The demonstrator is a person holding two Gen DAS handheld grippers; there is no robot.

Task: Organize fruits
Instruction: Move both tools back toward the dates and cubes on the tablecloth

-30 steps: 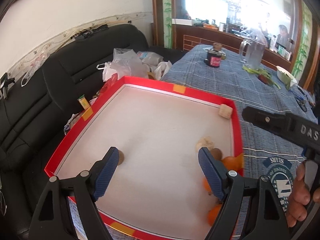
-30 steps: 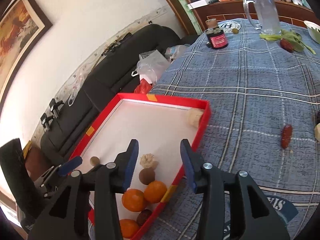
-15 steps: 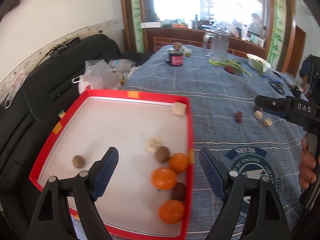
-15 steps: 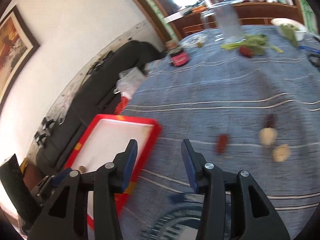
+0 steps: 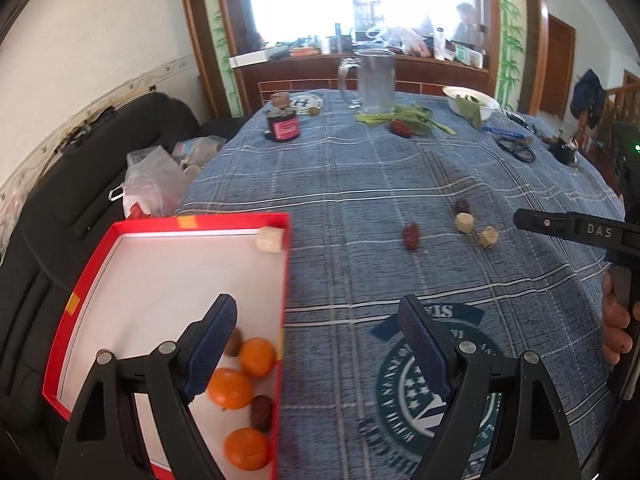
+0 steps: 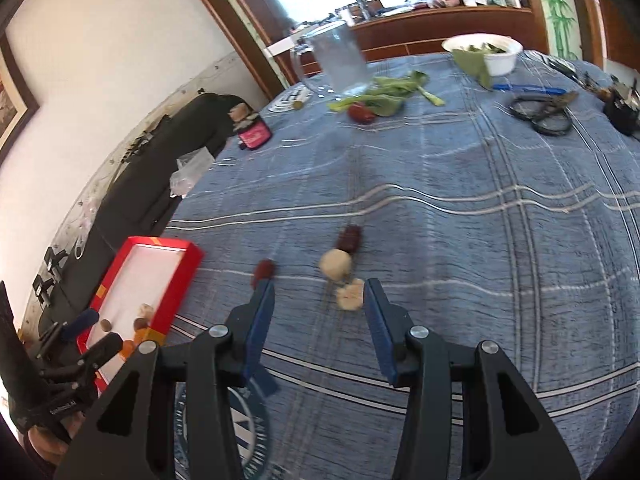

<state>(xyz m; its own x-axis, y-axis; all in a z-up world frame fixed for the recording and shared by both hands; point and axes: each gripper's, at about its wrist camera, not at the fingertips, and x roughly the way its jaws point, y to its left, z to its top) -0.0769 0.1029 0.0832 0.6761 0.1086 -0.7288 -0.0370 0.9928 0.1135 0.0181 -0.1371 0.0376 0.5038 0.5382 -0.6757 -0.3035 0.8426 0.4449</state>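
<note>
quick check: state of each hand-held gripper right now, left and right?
Left hand-held gripper: open, holding nothing.
Right hand-held gripper: open, holding nothing.

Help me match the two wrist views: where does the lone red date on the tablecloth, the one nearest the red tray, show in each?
Left wrist: red date right of centre, left of two pale pieces.
Right wrist: red date just above the left fingertip.
Shared landmark: red tray.

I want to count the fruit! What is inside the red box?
Inside the red box: three oranges, two brown fruits, a pale lump. The left tool covers part of the floor.
</note>
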